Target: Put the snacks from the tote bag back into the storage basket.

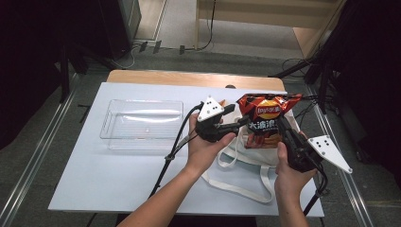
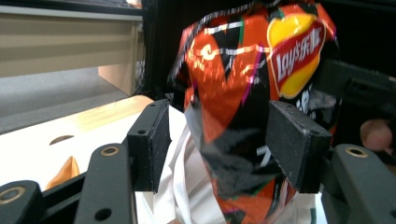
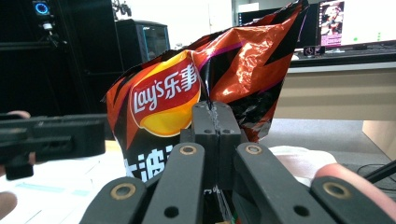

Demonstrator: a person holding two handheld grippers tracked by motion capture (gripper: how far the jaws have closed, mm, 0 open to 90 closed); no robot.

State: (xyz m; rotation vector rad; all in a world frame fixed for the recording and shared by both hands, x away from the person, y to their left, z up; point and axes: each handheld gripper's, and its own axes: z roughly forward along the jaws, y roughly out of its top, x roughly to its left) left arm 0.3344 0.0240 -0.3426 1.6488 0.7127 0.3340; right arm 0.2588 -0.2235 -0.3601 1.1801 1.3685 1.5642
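On the right of the white surface (image 1: 85, 184), above a limp cloth tote (image 1: 246, 161), we hold a crinkly, slippery foil chip bag (image 1: 267, 118): light, puffy, crushable, best pinched by its edge. Our right gripper (image 3: 212, 112) clamps it there; our left gripper (image 2: 217, 140) stands parted around it. The rigid clear tray (image 1: 142, 124) sits left.

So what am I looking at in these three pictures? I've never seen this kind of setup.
A person holds a two-jaw tool in each hand. One picture looks down from above the table; the other two come from cameras riding on the tools, looking along their black jaws. On the table lie an empty clear plastic tray and a white tote bag. The right gripper is clamped shut on a bag of Lay's chips, holding it up over the tote bag. The left gripper has the chip bag between its jaws, but they stand apart from it, not pressing.
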